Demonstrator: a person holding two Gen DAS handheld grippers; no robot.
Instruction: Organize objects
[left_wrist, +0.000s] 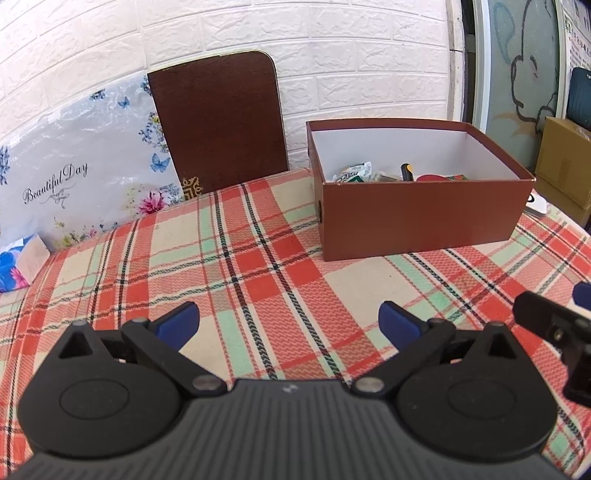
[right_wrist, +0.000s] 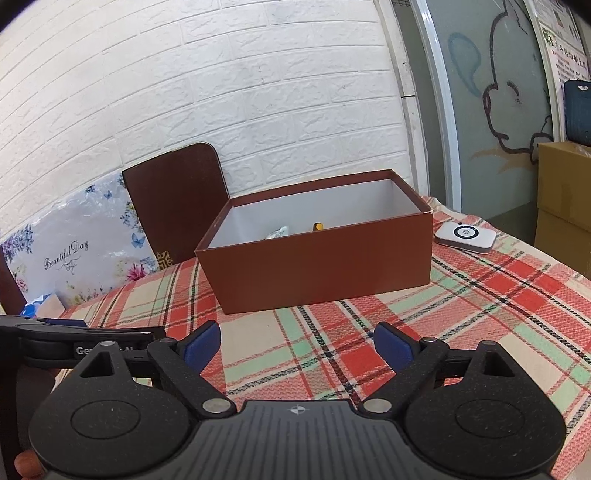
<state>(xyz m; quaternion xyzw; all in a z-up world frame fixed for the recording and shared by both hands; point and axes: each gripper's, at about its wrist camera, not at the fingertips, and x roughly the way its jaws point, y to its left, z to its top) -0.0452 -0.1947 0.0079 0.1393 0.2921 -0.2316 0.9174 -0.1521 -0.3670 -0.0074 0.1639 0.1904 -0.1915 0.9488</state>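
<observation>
Table: the table with the red, green and cream checked cloth (left_wrist: 258, 258) holds everything, so both grippers can reach it all from the front.
Flowery board: the white flowery board with "Beautiful Day" on it (left_wrist: 74, 173) leans on the white brick wall, out of the way.
Lid: the dark brown flat lid with round corners (left_wrist: 218, 122) stands against the wall just behind the box. I think it is there so the box stays open for filling.
Box: the open brown cardboard box with white inside (left_wrist: 417, 218) sits at the back of the table. It is the place where the small things go.
Things in the box: white and green packets (left_wrist: 354, 173), a black and yellow pen-like thing (left_wrist: 406, 171) and something red (left_wrist: 432, 178) lie on the bottom. They look put away.
White gadget: the flat white gadget with a dark ring (right_wrist: 466, 232) lies on the cloth just right of the box. It may be the next thing to go in.
Left gripper: the left black gripper with blue pads (left_wrist: 288, 325) has its fingers wide apart. It holds nothing.
Right gripper: the right black gripper with blue pads (right_wrist: 297, 347) is also spread wide over bare cloth. It holds nothing.
</observation>
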